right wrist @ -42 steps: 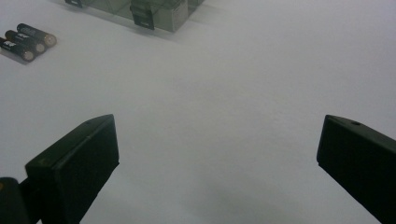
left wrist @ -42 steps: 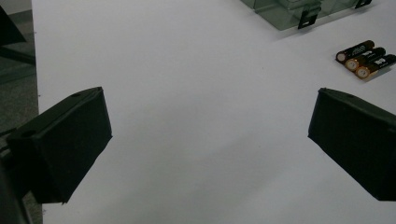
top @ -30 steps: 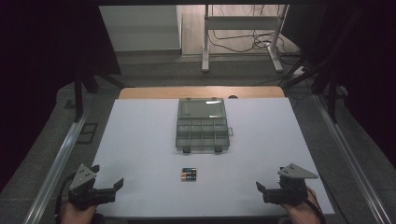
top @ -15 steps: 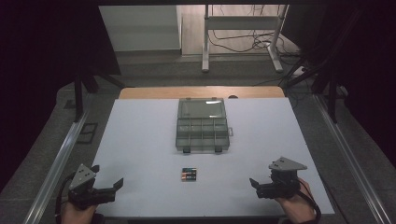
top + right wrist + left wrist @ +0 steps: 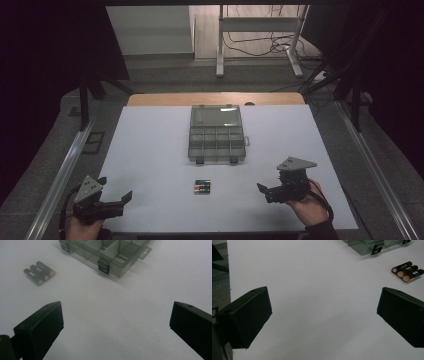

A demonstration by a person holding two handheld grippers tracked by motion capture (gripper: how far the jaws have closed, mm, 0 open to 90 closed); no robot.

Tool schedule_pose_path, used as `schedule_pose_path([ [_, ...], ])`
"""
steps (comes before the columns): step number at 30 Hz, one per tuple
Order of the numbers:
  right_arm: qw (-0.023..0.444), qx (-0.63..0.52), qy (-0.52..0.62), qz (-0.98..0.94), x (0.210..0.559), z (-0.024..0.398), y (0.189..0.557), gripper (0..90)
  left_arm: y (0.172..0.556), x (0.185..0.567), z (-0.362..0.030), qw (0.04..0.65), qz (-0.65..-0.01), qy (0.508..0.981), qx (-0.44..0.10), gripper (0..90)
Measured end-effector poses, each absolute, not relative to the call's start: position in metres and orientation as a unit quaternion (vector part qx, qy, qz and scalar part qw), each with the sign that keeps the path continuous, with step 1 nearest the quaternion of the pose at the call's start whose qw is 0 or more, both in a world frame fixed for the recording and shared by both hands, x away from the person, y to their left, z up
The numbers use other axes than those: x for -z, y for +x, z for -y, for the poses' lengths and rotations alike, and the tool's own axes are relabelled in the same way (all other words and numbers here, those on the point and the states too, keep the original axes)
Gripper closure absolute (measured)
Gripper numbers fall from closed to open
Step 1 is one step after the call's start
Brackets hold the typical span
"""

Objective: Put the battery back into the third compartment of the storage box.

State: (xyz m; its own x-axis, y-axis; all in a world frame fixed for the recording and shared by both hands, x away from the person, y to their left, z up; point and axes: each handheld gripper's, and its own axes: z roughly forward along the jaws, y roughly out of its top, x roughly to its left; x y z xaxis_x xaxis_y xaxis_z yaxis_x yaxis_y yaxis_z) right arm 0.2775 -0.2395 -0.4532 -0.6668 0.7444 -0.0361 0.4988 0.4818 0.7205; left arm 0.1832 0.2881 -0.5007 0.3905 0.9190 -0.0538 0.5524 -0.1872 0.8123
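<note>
Approach phase, nothing picked yet. Three AA-type batteries (image 5: 202,187) lie side by side, touching, on the white tabletop (image 5: 150,150), just in front of the clear compartment organizer box (image 5: 216,134), whose lid stands open at the back. Compartments look empty, though the smoky plastic makes that hard to confirm. Right tongs (image 5: 269,190) sit near the batteries on their right side, pointed toward them, jaws spread wide with nothing between them; in the right gripper view the batteries (image 5: 39,272) are ahead and off to one side, not lined up between the jaws. Left tongs (image 5: 116,201) rest at the near-left corner, well apart from the batteries, also released and empty. Next move, as I read it: right tongs swing toward the batteries, straddle one across its width, close, then carry it to a box compartment. The tight pack makes isolating one the tricky part.
</note>
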Motion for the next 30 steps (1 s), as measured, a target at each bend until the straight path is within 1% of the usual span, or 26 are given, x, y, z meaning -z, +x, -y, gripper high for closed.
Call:
schedule_pose_path([
  [5, 0.167, -0.345, 0.361, -0.850, 0.452, 0.232, 0.284, 0.0, 0.183, 0.501, -0.288, 0.394, -0.501, 0.735, -0.232, 0.0],
  [13, 0.130, -0.351, 0.351, -0.858, 0.452, 0.213, 0.300, 0.0, 0.184, 0.501, -0.288, 0.394, -0.500, 0.736, -0.231, 0.1],
  [25, 0.108, -0.339, 0.339, -0.871, 0.455, 0.185, 0.323, 0.0, 0.184, 0.501, -0.288, 0.392, -0.499, 0.738, -0.231, 0.2],
  [30, 0.108, -0.328, 0.331, -0.878, 0.456, 0.175, 0.329, 0.0, 0.184, 0.501, -0.288, 0.392, -0.498, 0.738, -0.230, 0.2],
])
